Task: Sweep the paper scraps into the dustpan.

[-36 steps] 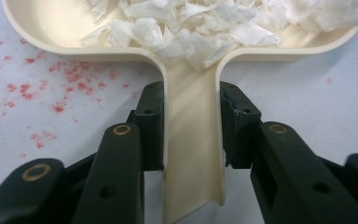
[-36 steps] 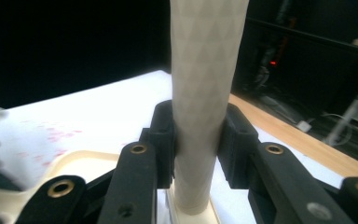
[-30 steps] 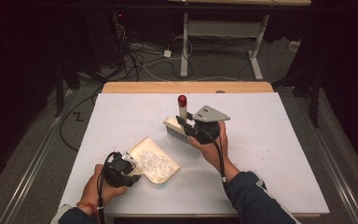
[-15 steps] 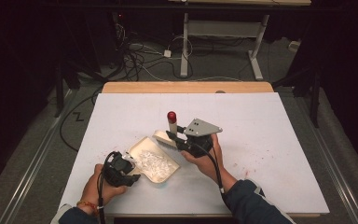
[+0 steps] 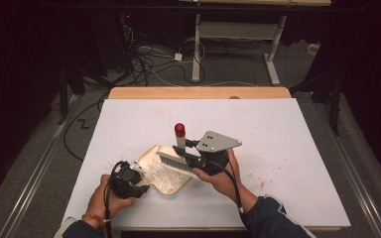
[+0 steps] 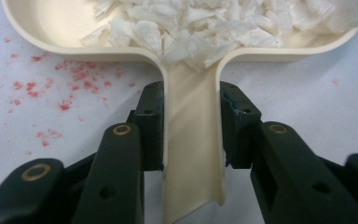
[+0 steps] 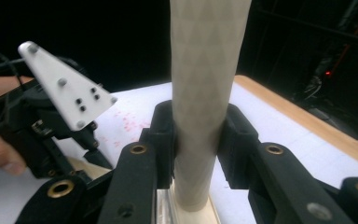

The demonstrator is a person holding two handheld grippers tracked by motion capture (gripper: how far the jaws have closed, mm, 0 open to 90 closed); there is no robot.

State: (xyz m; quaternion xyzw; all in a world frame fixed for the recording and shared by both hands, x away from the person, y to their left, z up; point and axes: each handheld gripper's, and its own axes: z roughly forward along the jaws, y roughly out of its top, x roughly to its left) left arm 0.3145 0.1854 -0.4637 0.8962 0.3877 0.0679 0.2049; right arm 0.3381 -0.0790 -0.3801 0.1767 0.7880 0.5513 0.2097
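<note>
Brush [image 5: 172, 159] handle upright, red tip up, over dustpan [image 5: 151, 154].

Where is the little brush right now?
In the high view the brush is near the middle of the table, bristles over the far edge of the cream dustpan. The right gripper grips its handle, red tip up.

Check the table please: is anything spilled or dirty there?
Yes. Small red specks are scattered on the white table right of the dustpan. The white paper scraps lie inside the dustpan, not spilled.
</note>
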